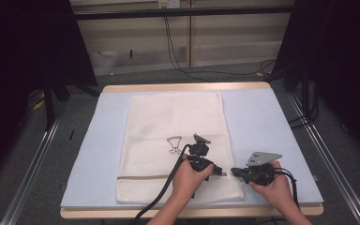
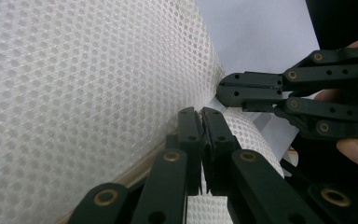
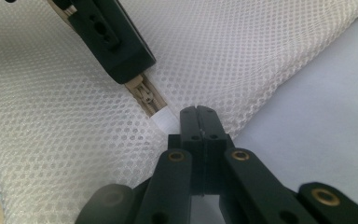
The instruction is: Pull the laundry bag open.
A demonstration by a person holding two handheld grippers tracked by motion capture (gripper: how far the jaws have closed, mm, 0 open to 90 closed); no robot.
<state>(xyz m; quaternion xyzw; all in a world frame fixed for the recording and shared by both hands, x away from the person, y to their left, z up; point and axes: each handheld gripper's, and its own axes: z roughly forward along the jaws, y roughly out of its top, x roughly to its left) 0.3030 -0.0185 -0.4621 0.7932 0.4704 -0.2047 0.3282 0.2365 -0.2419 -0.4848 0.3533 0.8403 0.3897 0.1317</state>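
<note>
We have a white mesh laundry bag [image 1: 173, 140] lying flat on the pale blue mat [image 1: 262, 122], its long axis running from 12 to 6 o'clock, and both hands meet at its right edge, at about 5 o'clock of the bag, where the beige zipper [image 3: 145, 97] ends.

Our left gripper [image 1: 219, 172] has its jaws pressed together. In the right gripper view it sits directly over the zipper line, with the slider just beyond its tip, toward 5 o'clock; whether it actually pinches the pull tab we cannot tell. Our right gripper [image 1: 234, 171] is also pressed together, nipping the bag's white end tab [image 3: 165, 120] at the edge of the mesh.

We judge this to be the start of working the zipper: one gripper anchors the bag's edge while the other takes the slider. The next move calls for a steady hold on the right and a straight pull along the zipper toward 9 o'clock, keeping the mesh taut so that it does not bunch.

The high view gives the whole bag, its printed figure [image 1: 174, 143] and the zipper band across the lower part. The right gripper view gives the zipper teeth and slider, while the left gripper view has the two tips nearly touching.
</note>
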